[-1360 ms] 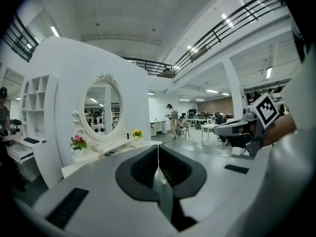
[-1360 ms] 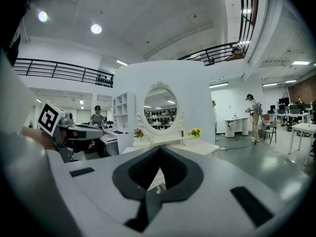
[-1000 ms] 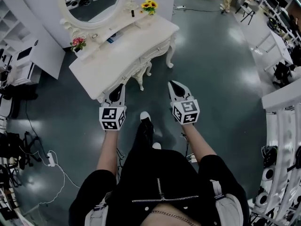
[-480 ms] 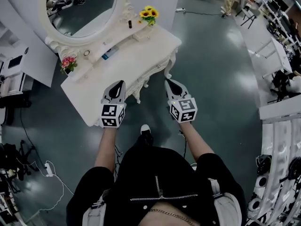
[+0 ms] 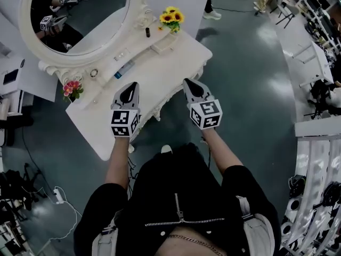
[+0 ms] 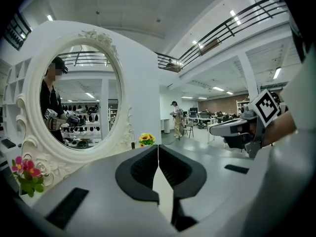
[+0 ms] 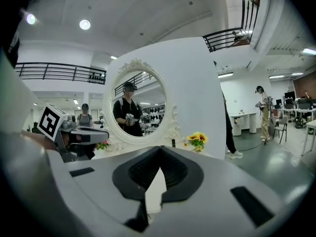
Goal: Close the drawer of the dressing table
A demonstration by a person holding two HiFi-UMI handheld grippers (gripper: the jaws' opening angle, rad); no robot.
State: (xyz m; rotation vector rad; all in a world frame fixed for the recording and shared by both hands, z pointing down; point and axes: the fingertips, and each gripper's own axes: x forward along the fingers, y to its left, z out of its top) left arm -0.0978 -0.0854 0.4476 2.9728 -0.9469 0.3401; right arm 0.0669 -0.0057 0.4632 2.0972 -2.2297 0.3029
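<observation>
Jaws together and empty, the left gripper and right gripper hover at the front edge of the dressing table, its drawer hidden beneath the top; the approach looks finished, and pushing the drawer front seems next.

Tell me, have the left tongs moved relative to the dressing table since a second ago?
Yes. The left tongs have advanced from the near edge of the dressing table to over its top, toward the mirror.
</observation>
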